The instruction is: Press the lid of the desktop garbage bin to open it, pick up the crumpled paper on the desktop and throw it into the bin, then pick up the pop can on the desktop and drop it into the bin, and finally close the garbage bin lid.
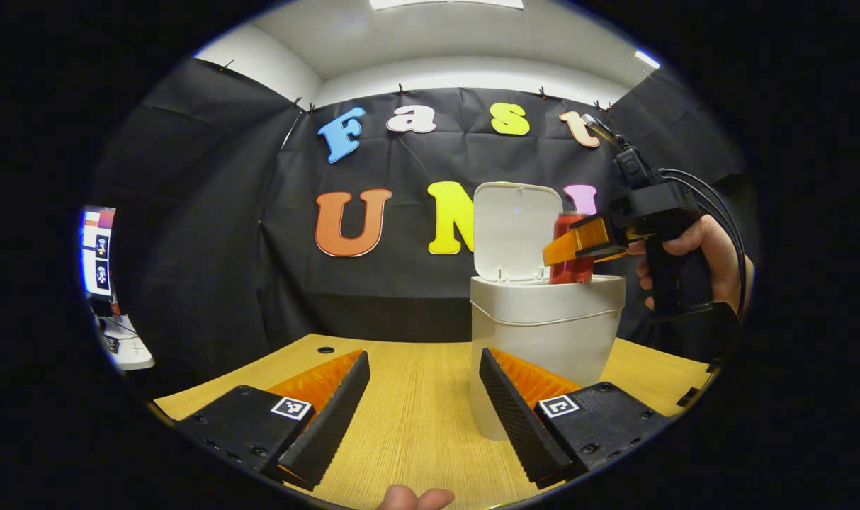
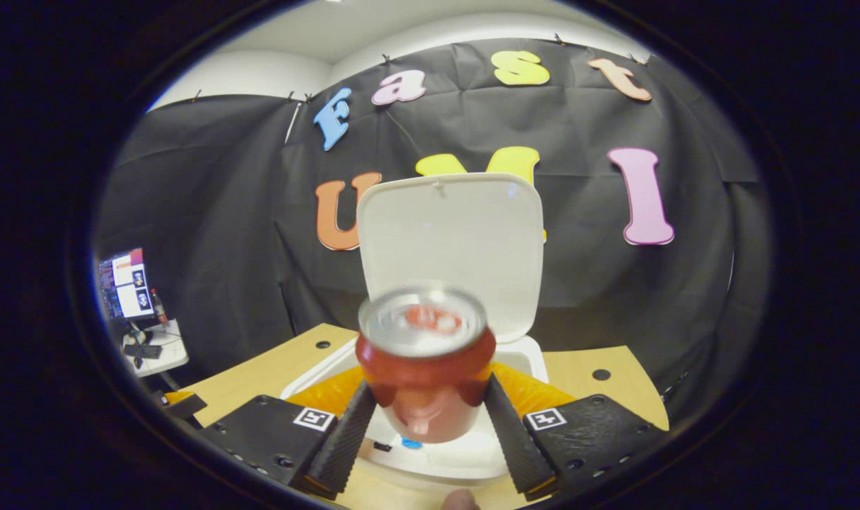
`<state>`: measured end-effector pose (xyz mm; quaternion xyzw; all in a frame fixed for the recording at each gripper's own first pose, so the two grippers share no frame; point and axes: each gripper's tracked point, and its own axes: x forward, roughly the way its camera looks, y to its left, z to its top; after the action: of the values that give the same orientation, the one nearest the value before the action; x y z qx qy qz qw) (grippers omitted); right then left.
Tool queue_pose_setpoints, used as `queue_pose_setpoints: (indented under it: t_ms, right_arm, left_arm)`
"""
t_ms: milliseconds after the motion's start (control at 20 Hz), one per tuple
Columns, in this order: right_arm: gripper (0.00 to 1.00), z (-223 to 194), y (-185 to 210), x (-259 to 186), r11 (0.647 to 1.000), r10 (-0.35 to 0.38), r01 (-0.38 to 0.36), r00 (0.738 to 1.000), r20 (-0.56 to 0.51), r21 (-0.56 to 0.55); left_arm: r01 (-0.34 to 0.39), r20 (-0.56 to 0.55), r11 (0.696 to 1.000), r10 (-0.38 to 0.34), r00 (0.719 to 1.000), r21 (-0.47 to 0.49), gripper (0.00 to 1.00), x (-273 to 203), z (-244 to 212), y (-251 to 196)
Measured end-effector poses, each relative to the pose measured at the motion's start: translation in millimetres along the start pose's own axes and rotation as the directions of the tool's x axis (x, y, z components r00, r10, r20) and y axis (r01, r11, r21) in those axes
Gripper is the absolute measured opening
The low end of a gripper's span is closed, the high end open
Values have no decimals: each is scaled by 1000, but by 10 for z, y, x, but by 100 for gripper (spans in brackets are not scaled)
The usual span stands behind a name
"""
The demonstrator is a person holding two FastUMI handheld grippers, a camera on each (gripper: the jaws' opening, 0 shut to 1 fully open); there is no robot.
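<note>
wood-grain desk (image 1: 416, 397) | ribbed right tool (image 2: 424, 432) clamps cylindrical pop can (image 2: 424, 368)

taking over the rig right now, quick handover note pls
Right gripper: shut on the pop can, held upright over the open garbage bin.
Left gripper: open, holding nothing, low over the desk in front of the bin.
Lid: up, standing behind the opening.
Done: lid opened, can picked up. The crumpled paper is not on the visible desk; I cannot tell whether it is in the bin.
Left: release the can into the bin, then close the lid.
</note>
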<state>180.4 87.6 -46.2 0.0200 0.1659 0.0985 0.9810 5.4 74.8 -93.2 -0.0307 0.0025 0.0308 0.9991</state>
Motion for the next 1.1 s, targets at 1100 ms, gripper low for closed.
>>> queue_pose_setpoints:
  t_ms: [1100]
  right_arm:
    - [90,1274,-20,-173,991,-130,132,912,389,23]
  left_arm:
    - [-21,-25,997,19,999,-72,100,41,26,-66]
